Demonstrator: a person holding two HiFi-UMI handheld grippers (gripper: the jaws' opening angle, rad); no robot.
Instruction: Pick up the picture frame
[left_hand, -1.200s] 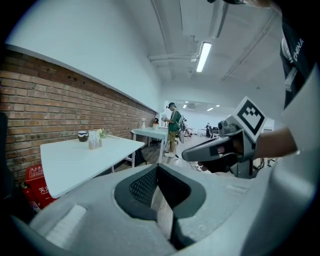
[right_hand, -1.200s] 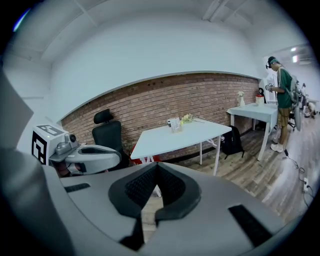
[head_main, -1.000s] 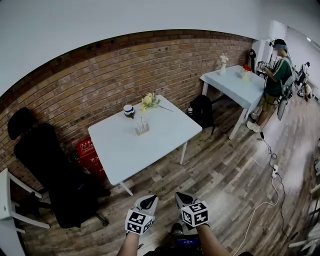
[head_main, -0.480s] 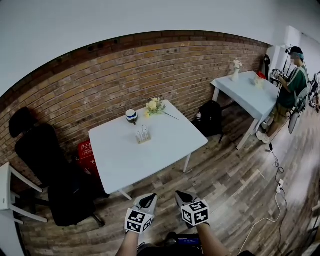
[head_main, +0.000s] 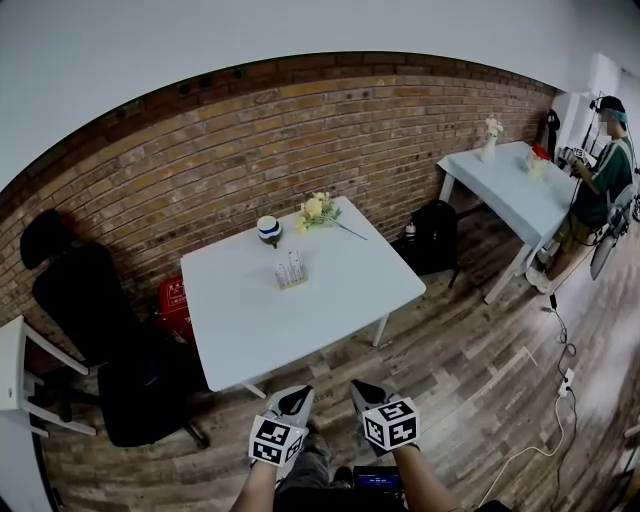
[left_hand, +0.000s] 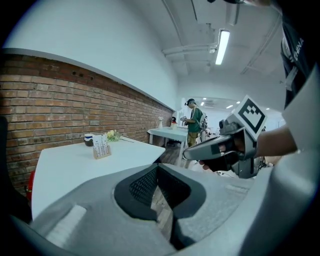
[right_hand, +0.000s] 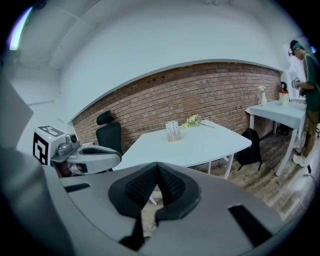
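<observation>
The picture frame (head_main: 290, 270) is a small wood-edged stand-up frame, upright near the middle of the white table (head_main: 330, 300). It also shows in the left gripper view (left_hand: 101, 146) and the right gripper view (right_hand: 173, 131). My left gripper (head_main: 296, 400) and right gripper (head_main: 365, 395) hang side by side in front of the table's near edge, well short of the frame. Both are shut with nothing between the jaws. The left gripper view shows its own closed tips (left_hand: 157, 167), and the right gripper view shows the right gripper's closed tips (right_hand: 157, 166).
A mug (head_main: 269, 230) and yellow flowers (head_main: 318, 208) sit at the table's back edge by the brick wall. A black office chair (head_main: 100, 330) and a red box (head_main: 172, 300) stand left of the table. A backpack (head_main: 435, 235), a second table (head_main: 520, 190) and a person (head_main: 600, 180) are on the right.
The table has come slightly nearer and shifted right in the head view as I walk towards it. Both grippers stay shut, side by side.
</observation>
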